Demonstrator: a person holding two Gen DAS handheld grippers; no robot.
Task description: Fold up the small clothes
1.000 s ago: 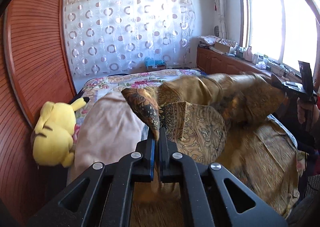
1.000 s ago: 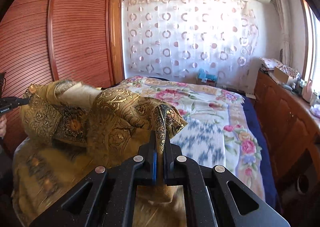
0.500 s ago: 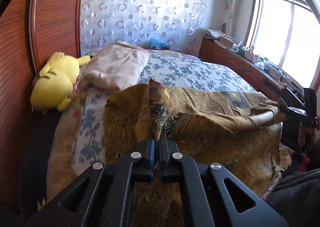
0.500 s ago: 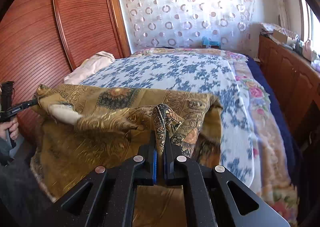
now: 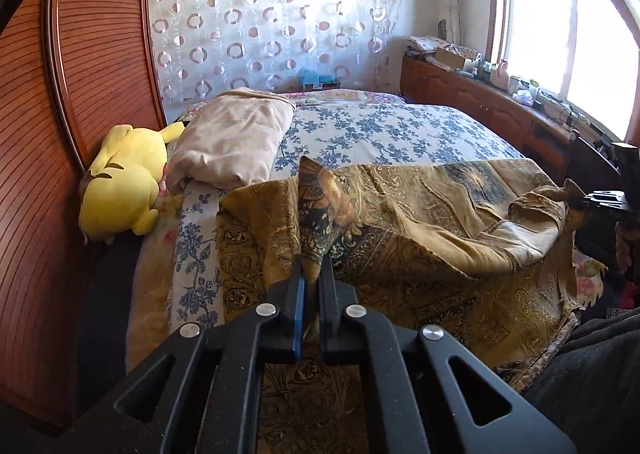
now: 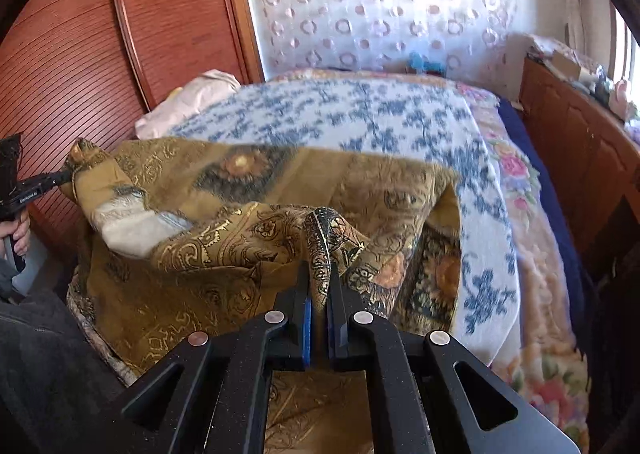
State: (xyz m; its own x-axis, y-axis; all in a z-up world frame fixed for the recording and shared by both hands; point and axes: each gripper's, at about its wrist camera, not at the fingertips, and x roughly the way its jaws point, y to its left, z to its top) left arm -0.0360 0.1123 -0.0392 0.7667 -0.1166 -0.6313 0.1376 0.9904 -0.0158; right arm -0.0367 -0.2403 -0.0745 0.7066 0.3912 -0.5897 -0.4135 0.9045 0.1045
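A gold-brown patterned garment [image 5: 420, 221] hangs stretched between my two grippers over the near edge of the bed; it also shows in the right wrist view [image 6: 224, 221]. My left gripper [image 5: 311, 274] is shut on a pinched corner of it. My right gripper [image 6: 319, 282] is shut on the opposite corner. Each gripper shows in the other's view, the right one [image 5: 600, 199] at the far right and the left one [image 6: 40, 185] at the far left, holding the cloth's ends. The garment's pale lining [image 6: 132, 225] shows in a sagging fold.
The bed has a blue-flowered sheet [image 5: 380, 133]. A yellow plush toy [image 5: 120, 181] and a folded beige blanket [image 5: 236, 137] lie at its left side by the wooden wardrobe [image 5: 48, 133]. A wooden cabinet [image 5: 500, 109] with clutter runs along the right under the window.
Both grippers have come down and back with the garment, from held high to spread low over the bed's near edge. The cloth is now stretched wider between them.
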